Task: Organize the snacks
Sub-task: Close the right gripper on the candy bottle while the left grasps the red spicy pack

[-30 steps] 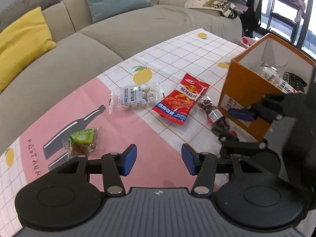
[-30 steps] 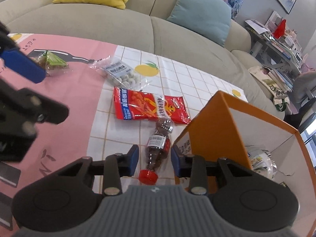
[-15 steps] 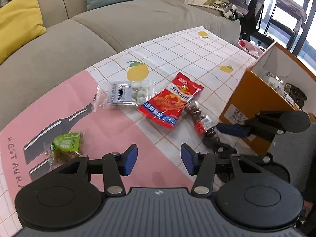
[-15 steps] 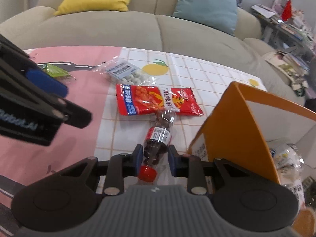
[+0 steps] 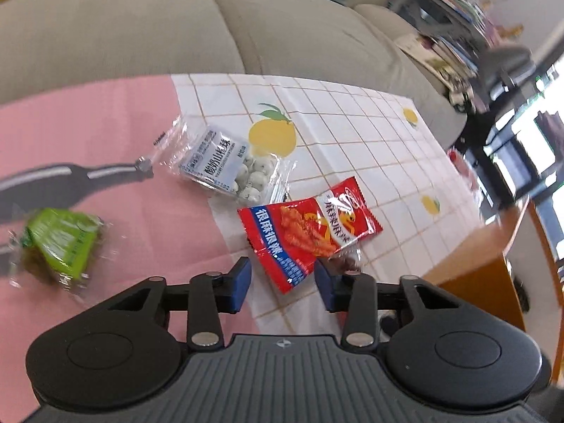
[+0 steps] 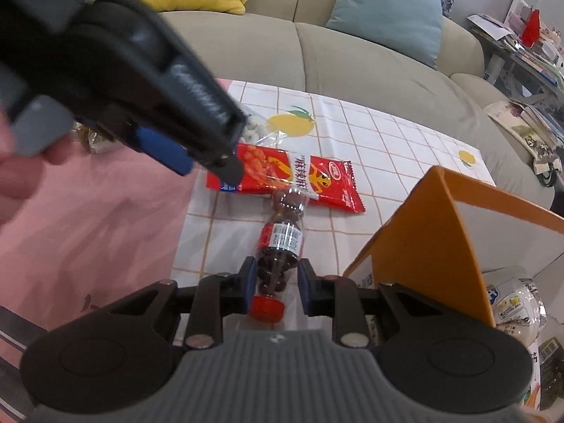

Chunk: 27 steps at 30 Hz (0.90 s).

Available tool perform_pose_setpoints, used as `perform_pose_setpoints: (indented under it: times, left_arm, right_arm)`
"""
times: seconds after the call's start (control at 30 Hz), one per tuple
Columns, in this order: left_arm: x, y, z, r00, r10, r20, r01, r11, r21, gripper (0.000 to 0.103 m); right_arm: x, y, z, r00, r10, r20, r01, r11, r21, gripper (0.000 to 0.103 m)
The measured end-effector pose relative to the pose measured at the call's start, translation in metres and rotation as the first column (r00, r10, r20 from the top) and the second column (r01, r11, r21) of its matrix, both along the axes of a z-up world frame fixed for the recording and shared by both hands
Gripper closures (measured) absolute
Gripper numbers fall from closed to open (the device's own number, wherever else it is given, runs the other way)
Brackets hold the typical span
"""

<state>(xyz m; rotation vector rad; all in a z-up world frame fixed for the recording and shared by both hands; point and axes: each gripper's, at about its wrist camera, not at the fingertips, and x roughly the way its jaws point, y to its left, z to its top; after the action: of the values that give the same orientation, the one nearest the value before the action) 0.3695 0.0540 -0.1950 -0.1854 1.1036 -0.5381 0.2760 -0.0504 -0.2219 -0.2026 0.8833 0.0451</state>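
The right tool (image 6: pixel 274 283) sits low over the table (image 6: pixel 88 232), its blue pads close on either side of a small clear plastic bottle (image 6: pixel 280 246), near its neck; whether they press it or just flank it I cannot tell. The bottle lies on its side, filled with dark round candies, with a red ribbed cap toward the tool and a red-and-white label round its middle. Just right of the bottle stands an orange cardboard box (image 6: pixel 423 232), open at the top, with white inner walls and crinkly wrapped snacks inside. The bottle's far end touches a flat, glossy red packet (image 6: pixel 317 179) with serrated ends.

The left tool (image 5: pixel 282 283) hangs over the near corner of the same red packet (image 5: pixel 310 232), its blue pads well apart and holding nothing. Left of the bottle, seen from the right wrist, this tool's black body looms large and blurred.

Beyond the packet lies a clear crinkled bag (image 5: pixel 229 165) of pale round sweets with a white label. Far left of the bottle, on the pink part of the cloth, is a small green wrapped snack (image 5: pixel 60 243), blurred. The tablecloth is smooth, pink with a dark bottle print, then a white grid with yellow lemons. Behind the table runs a soft grey-beige sofa (image 6: pixel 352 60) with yellow and teal cushions.
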Motion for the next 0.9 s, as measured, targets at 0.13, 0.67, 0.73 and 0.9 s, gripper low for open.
perform_pose_setpoints:
  times: [0.13,0.67,0.73,0.9]
  left_arm:
    - [0.002,-0.002,-0.008,0.998,0.053,-0.019,-0.054,0.998,-0.020,0.096]
    - [-0.081,0.049,0.017,0.948,0.318,-0.022,-0.319,0.947,-0.047,0.103]
    - [-0.102,0.059,0.016,0.928,0.370,-0.044,-0.372,0.927,-0.049,0.103]
    - [-0.158,0.077,0.018,0.877,0.470,-0.101,-0.475,0.879,-0.036,0.103]
  right_arm:
    - [0.001,0.000,0.001,1.000,-0.004,-0.008,0.004,1.000,0.006,0.080]
    - [-0.031,-0.004,0.008,0.998,0.015,-0.060,-0.013,0.999,0.045,0.083]
    - [-0.041,-0.003,0.011,0.997,0.024,-0.076,-0.019,0.998,0.061,0.084]
    - [-0.071,-0.001,0.016,0.990,0.074,-0.118,-0.062,0.993,0.101,0.084]
